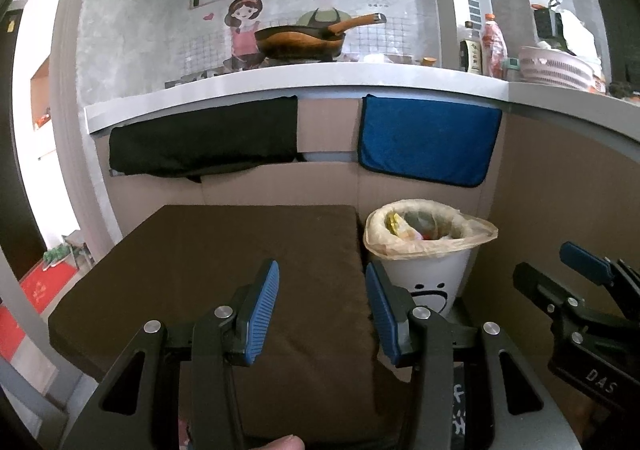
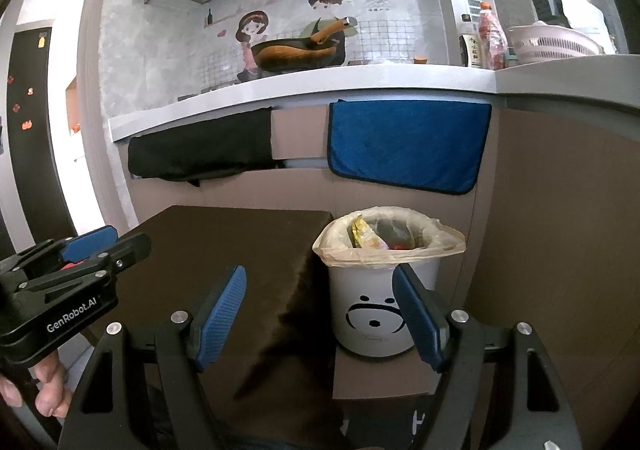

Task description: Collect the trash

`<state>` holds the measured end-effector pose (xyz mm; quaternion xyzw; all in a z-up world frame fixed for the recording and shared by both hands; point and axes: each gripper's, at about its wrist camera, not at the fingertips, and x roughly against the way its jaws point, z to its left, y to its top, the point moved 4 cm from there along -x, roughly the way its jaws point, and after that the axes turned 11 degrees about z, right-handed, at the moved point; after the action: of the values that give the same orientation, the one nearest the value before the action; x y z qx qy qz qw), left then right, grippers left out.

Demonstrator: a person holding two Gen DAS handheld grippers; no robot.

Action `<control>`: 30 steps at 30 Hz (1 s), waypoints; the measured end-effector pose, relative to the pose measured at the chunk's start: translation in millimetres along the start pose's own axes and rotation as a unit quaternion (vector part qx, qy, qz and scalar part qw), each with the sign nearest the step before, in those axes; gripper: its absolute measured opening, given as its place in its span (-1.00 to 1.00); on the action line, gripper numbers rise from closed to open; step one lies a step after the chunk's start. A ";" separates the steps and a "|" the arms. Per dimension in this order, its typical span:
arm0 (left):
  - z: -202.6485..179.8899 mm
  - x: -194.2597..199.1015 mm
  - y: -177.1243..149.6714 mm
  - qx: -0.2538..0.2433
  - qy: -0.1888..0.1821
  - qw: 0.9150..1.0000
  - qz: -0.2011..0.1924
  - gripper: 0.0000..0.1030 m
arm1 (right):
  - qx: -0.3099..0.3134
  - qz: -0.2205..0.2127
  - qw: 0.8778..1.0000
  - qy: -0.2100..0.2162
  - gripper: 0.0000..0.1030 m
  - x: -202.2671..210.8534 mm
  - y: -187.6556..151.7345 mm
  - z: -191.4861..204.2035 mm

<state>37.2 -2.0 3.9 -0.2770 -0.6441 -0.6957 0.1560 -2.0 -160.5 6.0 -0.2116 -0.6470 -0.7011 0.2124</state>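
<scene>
A white trash bin (image 1: 434, 282) with a face drawn on it stands on the floor right of a brown-covered table (image 1: 224, 274). It is lined with a beige plastic bag (image 1: 476, 232) and holds trash, including a yellow wrapper (image 2: 362, 234). The bin also shows in the right wrist view (image 2: 372, 314). My left gripper (image 1: 322, 314) is open and empty over the table's near right part. My right gripper (image 2: 320, 316) is open and empty, just in front of the bin and the table's right edge (image 2: 316, 250). Each gripper shows at the edge of the other's view.
A kitchen counter (image 1: 304, 80) runs behind, with a wok (image 1: 300, 40), bottles (image 1: 484, 46) and a pink basket (image 1: 554, 66) on it. A black cloth (image 1: 204, 140) and a blue towel (image 1: 428, 138) hang from its front. Cardboard panels (image 2: 560, 234) line the cabinet fronts.
</scene>
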 end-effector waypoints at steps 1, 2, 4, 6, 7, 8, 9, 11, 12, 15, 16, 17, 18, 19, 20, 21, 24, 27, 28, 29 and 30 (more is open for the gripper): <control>0.9 0.3 0.2 0.001 0.003 1.000 0.000 -0.10 | 0.000 -0.001 1.000 0.001 0.42 0.5 0.0 0.8; 1.8 0.5 0.3 0.002 0.005 1.000 0.000 -0.10 | 0.000 -0.001 1.000 0.001 0.42 1.1 -0.2 1.7; 3.6 0.9 0.1 0.004 0.012 1.000 0.000 -0.10 | 0.002 -0.002 1.000 0.004 0.42 1.3 1.0 2.8; 4.8 1.7 0.4 0.007 0.015 1.000 0.000 -0.10 | 0.004 -0.003 1.000 0.005 0.42 1.6 1.4 3.7; 4.7 2.5 0.0 0.008 0.016 1.000 -0.001 -0.10 | 0.005 -0.004 1.000 0.006 0.42 2.0 1.7 4.5; 5.2 3.3 0.0 0.009 0.017 1.000 -0.002 -0.10 | 0.005 -0.004 1.000 0.007 0.42 2.4 2.2 5.1; 5.2 4.3 0.2 0.009 0.017 1.000 -0.004 -0.10 | 0.005 -0.004 1.000 0.007 0.42 2.4 2.3 5.3; 5.2 5.2 -0.3 0.009 0.017 1.000 -0.005 -0.10 | 0.005 -0.004 1.000 0.009 0.42 2.0 3.0 5.0; 5.2 5.4 -0.7 0.009 0.018 1.000 -0.005 -0.10 | 0.005 -0.004 1.000 0.009 0.42 2.3 2.7 5.3; 5.1 5.3 -0.9 0.009 0.017 1.000 -0.005 -0.10 | 0.005 -0.004 1.000 0.008 0.42 2.5 2.6 6.1; 4.8 5.3 -1.0 0.009 0.018 1.000 -0.005 -0.10 | 0.005 -0.004 1.000 0.009 0.42 2.2 2.5 5.9; 4.4 5.8 -1.6 0.009 0.018 1.000 -0.005 -0.10 | 0.004 -0.003 1.000 0.010 0.42 1.8 2.9 5.7; 4.2 6.0 -1.7 0.009 0.018 1.000 -0.005 -0.10 | 0.004 -0.002 1.000 0.010 0.42 1.5 2.9 5.7; 4.0 5.8 -1.6 0.009 0.018 1.000 -0.005 -0.10 | 0.004 -0.002 1.000 0.012 0.42 0.7 3.9 4.2; 3.5 5.8 -1.6 0.009 0.018 1.000 -0.005 -0.10 | 0.003 -0.001 1.000 0.012 0.42 0.5 4.0 4.2; 3.5 5.9 -1.7 0.008 0.017 1.000 -0.004 -0.10 | 0.004 -0.001 1.000 0.012 0.42 0.3 4.2 3.7; 3.5 6.2 -1.9 0.006 0.017 1.000 -0.003 -0.10 | 0.004 -0.002 1.000 0.011 0.42 0.5 4.2 4.0; 3.1 6.5 -1.9 0.005 0.016 1.000 -0.004 -0.10 | 0.003 -0.001 1.000 0.012 0.42 0.1 4.2 3.1; 2.9 6.3 -1.8 0.005 0.017 1.000 -0.003 -0.10 | 0.002 -0.001 1.000 0.012 0.42 0.0 4.3 3.0; 2.4 6.2 -1.7 0.006 0.017 1.000 -0.003 -0.10 | 0.001 -0.001 1.000 0.011 0.42 0.0 4.4 3.1; 2.4 6.5 -1.8 0.006 0.017 1.000 -0.003 -0.10 | 0.002 -0.002 1.000 0.012 0.42 0.3 4.6 1.9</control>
<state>31.4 1.5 6.3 -0.2625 -0.6466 -0.6967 0.1662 0.4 -159.0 10.1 -0.2018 -0.6460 -0.7028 0.2193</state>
